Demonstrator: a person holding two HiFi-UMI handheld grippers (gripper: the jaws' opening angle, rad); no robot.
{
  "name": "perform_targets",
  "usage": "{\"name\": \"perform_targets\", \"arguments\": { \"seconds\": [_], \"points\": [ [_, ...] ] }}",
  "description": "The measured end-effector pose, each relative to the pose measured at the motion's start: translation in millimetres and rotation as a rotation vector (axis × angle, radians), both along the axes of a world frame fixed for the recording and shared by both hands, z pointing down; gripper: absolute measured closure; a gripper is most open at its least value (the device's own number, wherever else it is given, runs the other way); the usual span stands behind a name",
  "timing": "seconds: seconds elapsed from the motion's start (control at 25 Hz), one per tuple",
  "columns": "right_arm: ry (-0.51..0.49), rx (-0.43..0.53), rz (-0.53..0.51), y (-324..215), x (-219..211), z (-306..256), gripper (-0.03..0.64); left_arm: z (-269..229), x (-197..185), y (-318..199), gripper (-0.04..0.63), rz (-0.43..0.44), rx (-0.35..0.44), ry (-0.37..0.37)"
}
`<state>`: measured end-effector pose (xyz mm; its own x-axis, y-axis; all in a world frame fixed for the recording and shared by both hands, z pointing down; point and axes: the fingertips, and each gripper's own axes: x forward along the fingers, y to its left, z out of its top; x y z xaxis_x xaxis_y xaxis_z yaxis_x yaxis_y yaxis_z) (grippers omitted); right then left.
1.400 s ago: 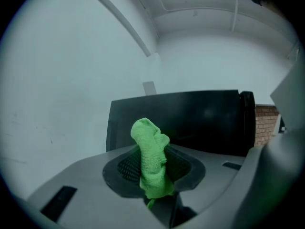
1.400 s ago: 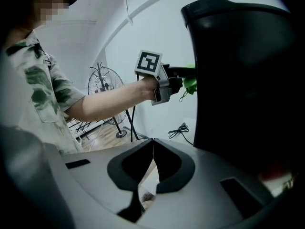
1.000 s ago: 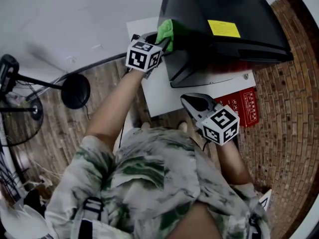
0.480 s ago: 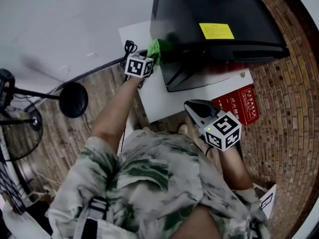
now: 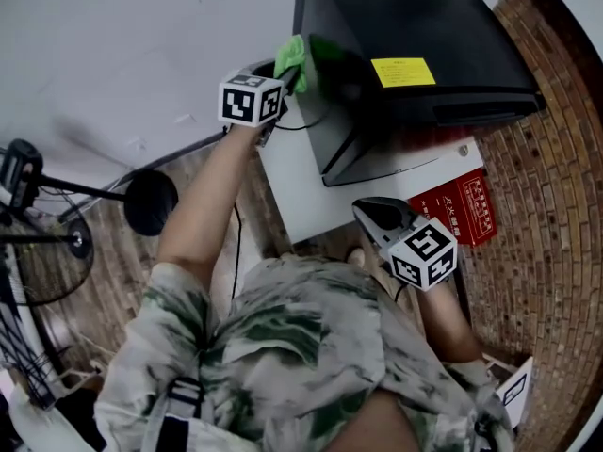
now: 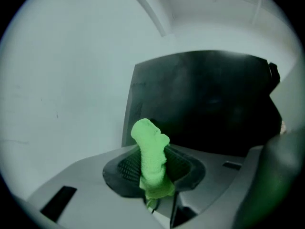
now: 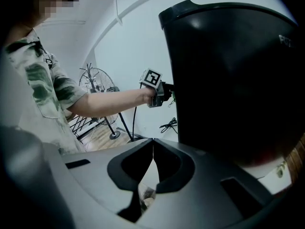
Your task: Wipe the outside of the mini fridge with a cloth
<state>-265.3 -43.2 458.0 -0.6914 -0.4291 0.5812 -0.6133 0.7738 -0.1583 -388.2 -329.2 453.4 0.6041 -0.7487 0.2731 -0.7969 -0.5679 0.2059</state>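
Farther along mini fridge (image 5: 415, 17), left gripper (image 5: 285, 75) fingers (image 6: 125, 168) clamped on cloth (image 6: 150, 151); right gripper's (image 5: 366, 207) together.

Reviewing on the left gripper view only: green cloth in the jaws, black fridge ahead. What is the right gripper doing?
Observer: The right gripper is shut on nothing, held low, apart from the mini fridge and the cloth.
Operator: What does the fridge stand on?
Observer: A white stand.
Operator: Any markings on it?
Observer: A yellow label on its top face.
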Motion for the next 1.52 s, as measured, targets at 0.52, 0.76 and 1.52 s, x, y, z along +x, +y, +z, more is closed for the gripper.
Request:
{"name": "perform_targets", "arguments": {
  "seconds": [0.52, 0.76, 1.52],
  "points": [
    [-0.008, 0.004, -0.013, 2, -4, -3, 0.594, -125, 0, -38, 0.474, -0.020, 0.171, 0.074],
    [-0.002, -0.011, 0.017, 6, 5, 1, 0.594, -49, -1, -44, 0.474, -0.035, 0.054, 0.042],
    [0.056, -0.049, 0.122, 10, 31, 16, 0.594, 160, 3, -53, 0.474, -0.058, -0.212, -0.050]
  ]
}}
